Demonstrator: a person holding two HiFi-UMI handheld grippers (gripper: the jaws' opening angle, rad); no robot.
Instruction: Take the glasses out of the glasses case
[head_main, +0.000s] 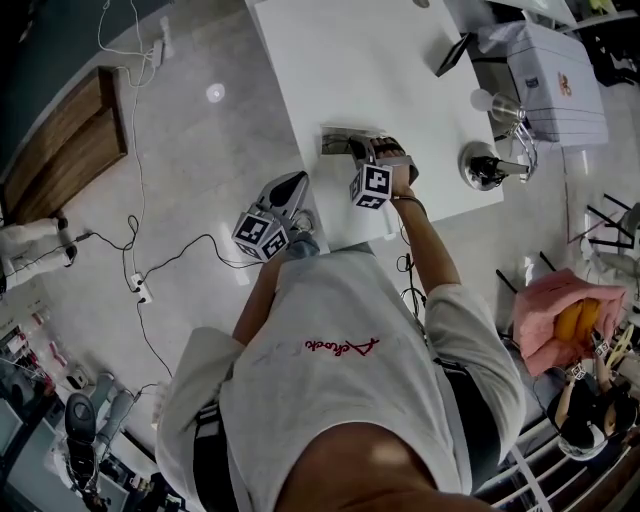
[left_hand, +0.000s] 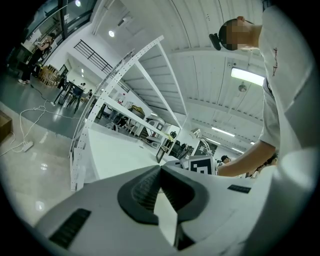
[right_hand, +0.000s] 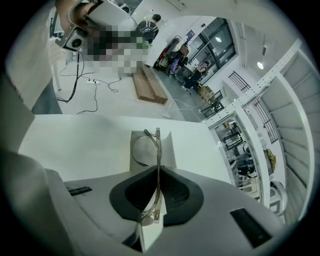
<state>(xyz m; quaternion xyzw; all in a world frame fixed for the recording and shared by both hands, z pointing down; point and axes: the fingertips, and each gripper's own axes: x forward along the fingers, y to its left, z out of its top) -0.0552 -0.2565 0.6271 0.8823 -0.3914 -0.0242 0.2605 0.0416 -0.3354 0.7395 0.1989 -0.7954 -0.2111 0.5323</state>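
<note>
The right jaws (right_hand: 158, 170) are clenched on the glasses (right_hand: 158, 150). The thin metal frame stands on its edge between the two dark pads. Its long side runs straight along the jaws, away from the hand. One round rim sticks out past the tips.

Just under that rim lies a pale flat thing, which I think is the open case (right_hand: 167, 145). I cannot tell if the glasses touch it or are just above it. The case lies on the white worktop (right_hand: 75, 145), near its front edge.

So the glasses are in the grip, right over the case. I think the next move is to lift them up and back, away from the case, along the way the frame points.

The left jaws (left_hand: 160, 167) are pressed together with nothing in them. They hang beside the worktop's edge, apart from the case. The right hand is the nearer one.
</note>
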